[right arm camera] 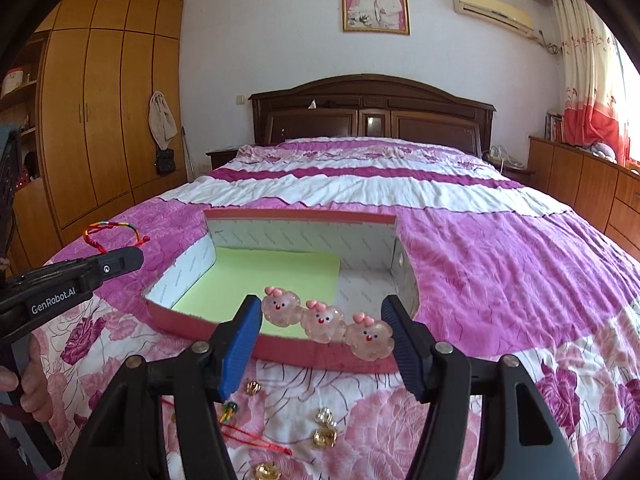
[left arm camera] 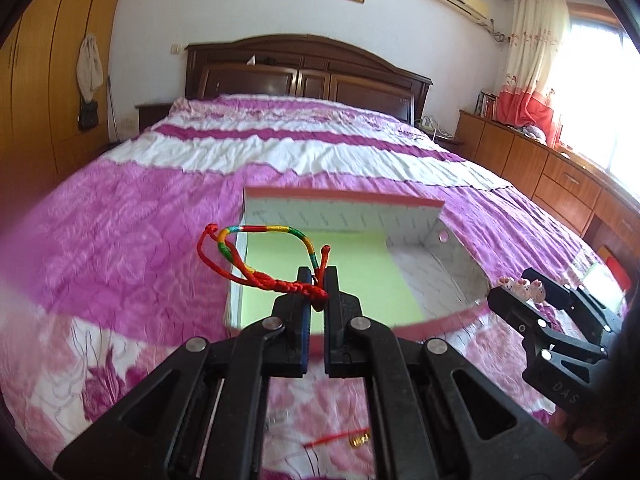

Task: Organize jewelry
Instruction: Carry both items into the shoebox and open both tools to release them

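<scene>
Nearest the person, loose gold charms point(right arm camera: 325, 436) and a red cord point(right arm camera: 256, 442) lay on the quilt point(right arm camera: 500, 264) at six o'clock of the box point(right arm camera: 280, 350), probably waiting their turn.

The left gripper point(left arm camera: 316, 280) was clenched on the cord bracelet point(left arm camera: 256, 258), pinching it at the knotted end so that the loop stuck out toward ten o'clock, clear of the quilt. It hung just above the box's near left corner, which would let the loop drop inside without snagging the rim.

The right gripper point(right arm camera: 320, 320) was grasping a row of three pink bead figures point(right arm camera: 324, 322), its blue pads pressing the two end beads, so the row sat crosswise and could not fold. It hovered over the near rim, toward five o'clock of the box.

Beyond both, the box stood open, its green floor point(right arm camera: 276, 276) bare, leaving free room for both pieces. Its walls were low in front and taller at twelve o'clock, so entry from the near side looked easiest. The grippers were well apart.
</scene>
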